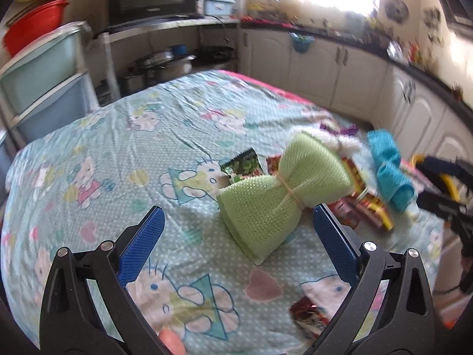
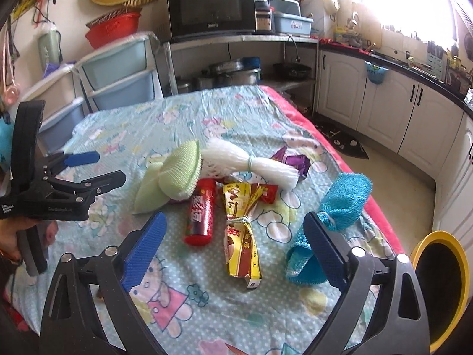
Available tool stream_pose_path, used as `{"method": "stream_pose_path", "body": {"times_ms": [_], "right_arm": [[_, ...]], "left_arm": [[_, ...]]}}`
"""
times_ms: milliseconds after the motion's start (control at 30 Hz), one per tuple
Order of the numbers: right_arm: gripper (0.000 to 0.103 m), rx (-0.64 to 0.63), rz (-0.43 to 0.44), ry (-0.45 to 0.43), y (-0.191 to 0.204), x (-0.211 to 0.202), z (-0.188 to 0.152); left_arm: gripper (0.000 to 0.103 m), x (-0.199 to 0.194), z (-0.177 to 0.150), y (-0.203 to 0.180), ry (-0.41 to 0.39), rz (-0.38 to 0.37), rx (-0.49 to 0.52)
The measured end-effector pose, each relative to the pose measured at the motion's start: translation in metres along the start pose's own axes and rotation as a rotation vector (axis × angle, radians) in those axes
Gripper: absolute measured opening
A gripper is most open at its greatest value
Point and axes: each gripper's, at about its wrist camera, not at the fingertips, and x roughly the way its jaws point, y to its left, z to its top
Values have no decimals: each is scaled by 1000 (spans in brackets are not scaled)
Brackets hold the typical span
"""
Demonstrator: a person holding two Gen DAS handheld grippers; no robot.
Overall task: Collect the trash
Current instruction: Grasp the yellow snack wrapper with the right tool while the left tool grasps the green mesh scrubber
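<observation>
Trash lies on a table under a cartoon-cat cloth (image 2: 207, 118). In the right wrist view a red snack tube (image 2: 201, 213), a yellow-red wrapper (image 2: 241, 236), a purple wrapper (image 2: 292, 161), a white mesh bundle (image 2: 251, 165), a green mesh bundle (image 2: 174, 174) and a blue mesh bundle (image 2: 337, 207) are heaped together. My right gripper (image 2: 235, 220) hangs open just above the yellow-red wrapper. My left gripper (image 1: 238, 214) is open too, its jaws wide in front of the green mesh bundle (image 1: 275, 195), touching nothing. A green wrapper (image 1: 244, 165) lies behind that bundle.
A black bin with a yellow rim (image 2: 440, 295) stands on the floor at the table's right. Another red wrapper (image 1: 310, 316) lies near the front edge. Plastic drawers (image 2: 118, 71) stand to the left and white cabinets (image 2: 384, 109) to the right. A hand (image 2: 11, 236) holds the left gripper's handle.
</observation>
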Motion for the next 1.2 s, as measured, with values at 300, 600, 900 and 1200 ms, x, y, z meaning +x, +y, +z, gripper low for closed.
{"method": "stream_pose_path", "body": {"times_ms": [300, 600, 900, 1200], "right_arm": [[65, -14, 31, 125, -8, 44, -1], [44, -19, 62, 220, -6, 72, -1], [32, 12, 76, 267, -11, 83, -10], [31, 28, 92, 255, -9, 80, -11]], "left_arm": [[92, 30, 12, -7, 25, -99, 191], [92, 58, 21, -24, 83, -208, 305], [70, 73, 12, -18, 123, -292, 266], [62, 53, -2, -15, 134, -237, 246]]}}
